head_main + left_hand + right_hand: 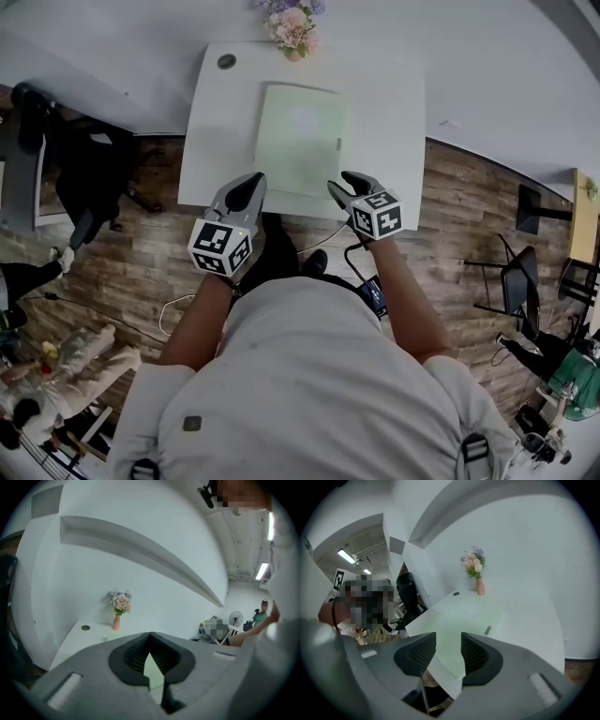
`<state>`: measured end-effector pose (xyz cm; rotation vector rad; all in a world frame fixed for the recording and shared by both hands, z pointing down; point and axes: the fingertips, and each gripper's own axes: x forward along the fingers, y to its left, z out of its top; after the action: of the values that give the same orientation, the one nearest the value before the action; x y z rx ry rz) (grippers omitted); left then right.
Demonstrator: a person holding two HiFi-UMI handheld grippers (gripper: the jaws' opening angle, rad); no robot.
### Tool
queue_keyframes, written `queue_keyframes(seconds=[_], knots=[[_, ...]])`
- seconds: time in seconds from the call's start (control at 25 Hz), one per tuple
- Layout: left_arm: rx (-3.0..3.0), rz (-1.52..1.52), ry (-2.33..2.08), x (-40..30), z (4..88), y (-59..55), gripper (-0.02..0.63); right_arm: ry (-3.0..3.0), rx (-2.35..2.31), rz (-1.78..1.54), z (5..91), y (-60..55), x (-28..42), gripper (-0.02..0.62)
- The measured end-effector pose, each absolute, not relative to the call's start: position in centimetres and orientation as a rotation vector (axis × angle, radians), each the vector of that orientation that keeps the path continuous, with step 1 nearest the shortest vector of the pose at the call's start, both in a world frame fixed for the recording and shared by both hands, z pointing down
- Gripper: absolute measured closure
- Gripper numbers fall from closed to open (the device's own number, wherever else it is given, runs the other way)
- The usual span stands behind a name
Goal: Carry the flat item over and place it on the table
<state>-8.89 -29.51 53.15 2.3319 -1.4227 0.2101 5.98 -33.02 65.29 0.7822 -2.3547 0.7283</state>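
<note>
Lying flat on the white table (389,122), the pale green flat item (300,136) rests near the middle, gripped by neither tool. Left gripper (150,637): jaws closed tip to tip, nothing held. Right gripper (448,644): jaws narrowly parted, nothing between them. The pink vase (116,622) at the far edge contains flowers (120,602).

White wall (506,75) — wood-plank floor (141,248)

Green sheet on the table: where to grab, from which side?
Take the green sheet by its near edge, coming in low from the person's side. It lies flat on the white table, so probably only an edge can be pinched, and the flower vase crowds the far edge.
</note>
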Motion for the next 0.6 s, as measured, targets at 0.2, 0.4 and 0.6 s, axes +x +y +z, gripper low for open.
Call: queue_keyframes(seconds=[0.2, 0.4, 0.6], knots=[[2.377, 0.190, -1.455, -7.2, 51.1, -28.4, 0.606, -2.506, 0.827, 0.557, 58.6, -32.3, 6.3, 0.450], [2.419, 0.154, -1.483, -5.7, 49.0, -27.1, 0.606, -2.637, 0.869, 0.422, 53.2, -31.0, 7.4, 0.500], [2.450, 0.119, -1.519, -4.3, 46.9, -26.0, 0.606, -2.696, 0.882, 0.344, 49.8, -29.3, 9.4, 0.532]])
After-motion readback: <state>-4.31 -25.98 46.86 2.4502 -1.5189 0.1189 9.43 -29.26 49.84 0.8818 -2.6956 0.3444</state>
